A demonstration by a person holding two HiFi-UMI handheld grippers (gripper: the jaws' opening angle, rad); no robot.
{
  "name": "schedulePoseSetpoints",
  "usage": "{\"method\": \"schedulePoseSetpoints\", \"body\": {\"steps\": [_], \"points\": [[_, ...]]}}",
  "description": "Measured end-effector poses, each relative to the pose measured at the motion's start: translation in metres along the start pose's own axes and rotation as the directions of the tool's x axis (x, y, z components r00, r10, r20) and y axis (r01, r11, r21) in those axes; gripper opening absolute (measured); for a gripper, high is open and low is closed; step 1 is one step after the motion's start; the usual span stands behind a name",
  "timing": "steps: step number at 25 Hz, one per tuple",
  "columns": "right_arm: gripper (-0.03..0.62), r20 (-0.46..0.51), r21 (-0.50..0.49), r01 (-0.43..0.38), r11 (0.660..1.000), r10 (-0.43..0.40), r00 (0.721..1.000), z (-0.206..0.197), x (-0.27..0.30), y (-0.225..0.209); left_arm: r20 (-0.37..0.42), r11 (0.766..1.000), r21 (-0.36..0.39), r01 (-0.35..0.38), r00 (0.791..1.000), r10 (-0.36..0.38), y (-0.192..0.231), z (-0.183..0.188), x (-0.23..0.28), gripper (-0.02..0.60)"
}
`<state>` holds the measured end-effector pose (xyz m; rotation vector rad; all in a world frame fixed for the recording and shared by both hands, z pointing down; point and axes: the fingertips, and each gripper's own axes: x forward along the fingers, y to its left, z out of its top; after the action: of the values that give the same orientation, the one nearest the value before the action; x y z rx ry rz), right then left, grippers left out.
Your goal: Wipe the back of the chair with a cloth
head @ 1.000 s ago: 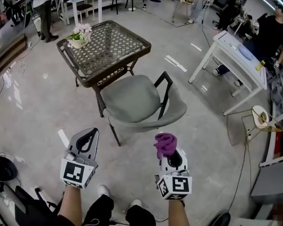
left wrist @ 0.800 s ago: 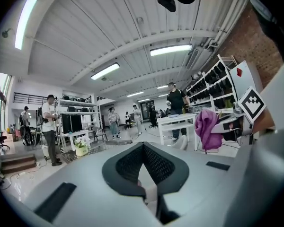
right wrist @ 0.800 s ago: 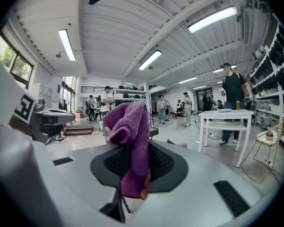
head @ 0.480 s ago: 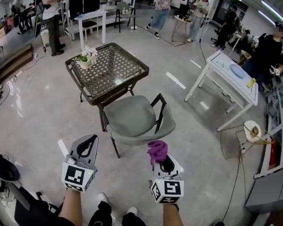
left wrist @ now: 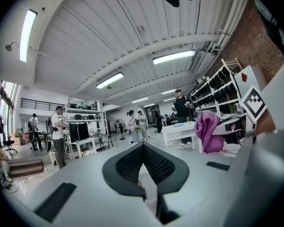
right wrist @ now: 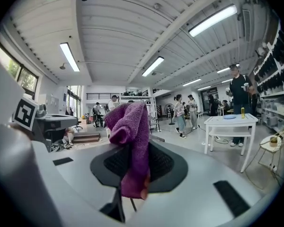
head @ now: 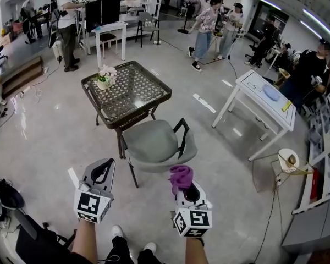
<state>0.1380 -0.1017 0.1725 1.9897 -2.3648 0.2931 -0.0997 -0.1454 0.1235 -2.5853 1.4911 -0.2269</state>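
The person holds both grippers out in front at about the same height, forearms side by side at the bottom of the head view, jaws pointing forward toward the chair (head: 154,142). The left gripper (head: 103,168) has its jaws pressed together with nothing between them. The right gripper (head: 186,185) is clamped on a purple cloth (head: 180,176). In the right gripper view the cloth (right wrist: 130,141) bunches up above the jaw tips, and a tail of it hangs down between the pads. From the left gripper view the cloth (left wrist: 206,131) shows off to the right, on the other gripper.

The grey chair stands ahead of the grippers, its curved back (head: 176,159) on the side nearer the person and its seat turned toward a dark lattice-top table (head: 135,95). In the head view the cloth's top overlaps the rim of the back. Whether the two touch cannot be told.

A pale flower pot (head: 104,81) with pink and white blossoms sits near the table's left corner. A white table (head: 258,100) stands well apart to the right with a blue dish (head: 268,92) on it.

The chair is pushed against the near corner of the lattice table. Bare polished floor (head: 55,142) lies open to the chair's left, right and near side. A dark cable (head: 274,213) trails across the floor at the right. Several people stand at the far end of the room.
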Motion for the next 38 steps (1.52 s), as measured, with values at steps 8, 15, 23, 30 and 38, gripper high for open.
{"method": "schedulePoseSetpoints", "body": {"steps": [8,15,23,30,38], "points": [[0.092,0.028,-0.007,-0.003,1.000,0.004,1.000,0.029,-0.021,0.001,0.013,0.999,-0.043,-0.014,1.000,0.015,-0.005,0.039,-0.024,0.009],[0.092,0.038,-0.015,-0.016,1.000,0.016,0.999,0.049,-0.039,-0.007,0.013,0.998,-0.043,-0.040,0.999,0.040,-0.006,0.059,-0.043,0.009],[0.092,0.076,-0.055,-0.036,0.998,0.040,0.996,0.075,-0.054,-0.003,0.031,0.995,-0.073,-0.068,0.997,0.070,-0.005,0.079,-0.067,0.009],[0.091,0.074,-0.054,-0.065,0.996,0.069,0.995,0.083,-0.063,0.010,0.027,0.996,-0.046,-0.071,0.997,0.073,-0.010,0.097,-0.077,0.009],[0.091,0.101,-0.026,-0.081,0.996,0.083,0.991,0.102,-0.064,0.013,0.015,0.995,-0.052,-0.084,0.996,0.085,-0.003,0.101,-0.086,0.009]]}}
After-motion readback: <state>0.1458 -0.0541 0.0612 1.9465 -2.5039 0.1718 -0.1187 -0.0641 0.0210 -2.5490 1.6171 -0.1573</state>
